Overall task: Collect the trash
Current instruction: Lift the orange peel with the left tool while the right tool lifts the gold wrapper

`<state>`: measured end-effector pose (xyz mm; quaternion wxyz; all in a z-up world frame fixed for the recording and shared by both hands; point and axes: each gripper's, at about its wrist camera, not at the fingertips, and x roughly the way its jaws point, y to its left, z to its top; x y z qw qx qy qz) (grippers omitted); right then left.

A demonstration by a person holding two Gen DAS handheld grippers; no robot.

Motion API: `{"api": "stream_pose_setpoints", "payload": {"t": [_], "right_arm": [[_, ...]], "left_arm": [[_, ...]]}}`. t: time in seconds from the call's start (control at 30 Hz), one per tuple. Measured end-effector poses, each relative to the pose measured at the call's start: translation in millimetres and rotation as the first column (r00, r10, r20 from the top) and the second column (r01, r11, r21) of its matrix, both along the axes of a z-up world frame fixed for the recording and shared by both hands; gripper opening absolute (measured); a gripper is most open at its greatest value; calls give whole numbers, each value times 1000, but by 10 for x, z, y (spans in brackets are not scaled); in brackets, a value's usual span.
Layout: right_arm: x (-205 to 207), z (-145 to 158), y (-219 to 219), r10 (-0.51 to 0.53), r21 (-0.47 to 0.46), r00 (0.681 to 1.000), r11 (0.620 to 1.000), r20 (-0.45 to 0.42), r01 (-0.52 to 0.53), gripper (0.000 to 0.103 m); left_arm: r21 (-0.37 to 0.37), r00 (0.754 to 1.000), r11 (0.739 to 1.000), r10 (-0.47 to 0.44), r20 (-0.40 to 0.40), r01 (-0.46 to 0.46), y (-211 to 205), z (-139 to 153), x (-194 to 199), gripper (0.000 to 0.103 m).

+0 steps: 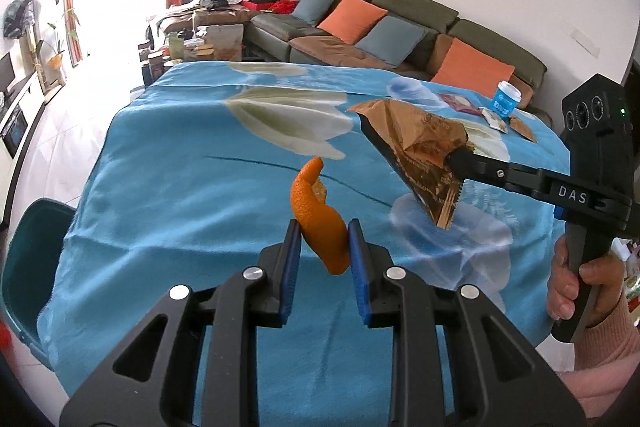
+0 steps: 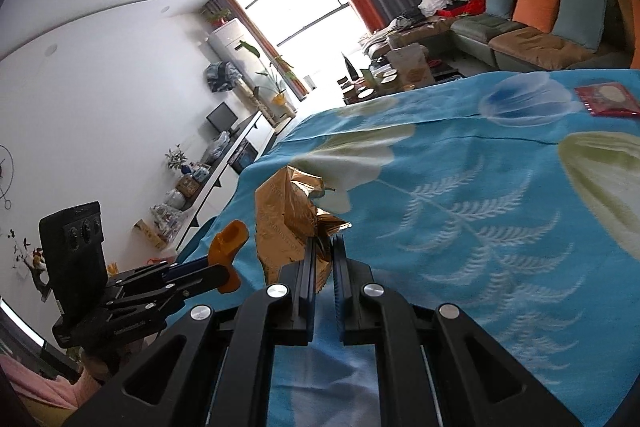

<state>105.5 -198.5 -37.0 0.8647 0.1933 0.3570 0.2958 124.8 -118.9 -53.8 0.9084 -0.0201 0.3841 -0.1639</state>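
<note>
My left gripper (image 1: 324, 235) is shut on a curled piece of orange peel (image 1: 318, 215) and holds it above the blue flowered tablecloth (image 1: 192, 195). My right gripper (image 2: 323, 247) is shut on a crumpled brown-gold snack wrapper (image 2: 290, 215), also held above the cloth. In the left wrist view the right gripper (image 1: 460, 159) shows at the right with the wrapper (image 1: 416, 147). In the right wrist view the left gripper (image 2: 216, 271) shows at the lower left with the peel (image 2: 230, 247).
A blue paper cup (image 1: 507, 99), small packets (image 1: 496, 119) and a red packet (image 2: 606, 99) lie on the far right of the table. A dark teal bin (image 1: 28, 259) stands by the table's left edge. A sofa (image 1: 380, 23) runs along the wall behind.
</note>
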Motion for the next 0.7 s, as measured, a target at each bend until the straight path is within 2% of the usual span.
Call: {"api": "stream_pose_setpoints", "payload": {"t": [0.7], "right_arm": [[30,39,356,82,-16,997,996,9,-82,7]], "left_arm": [[-3,996,996,93,12,-93,382,-11,-133,24]]}}
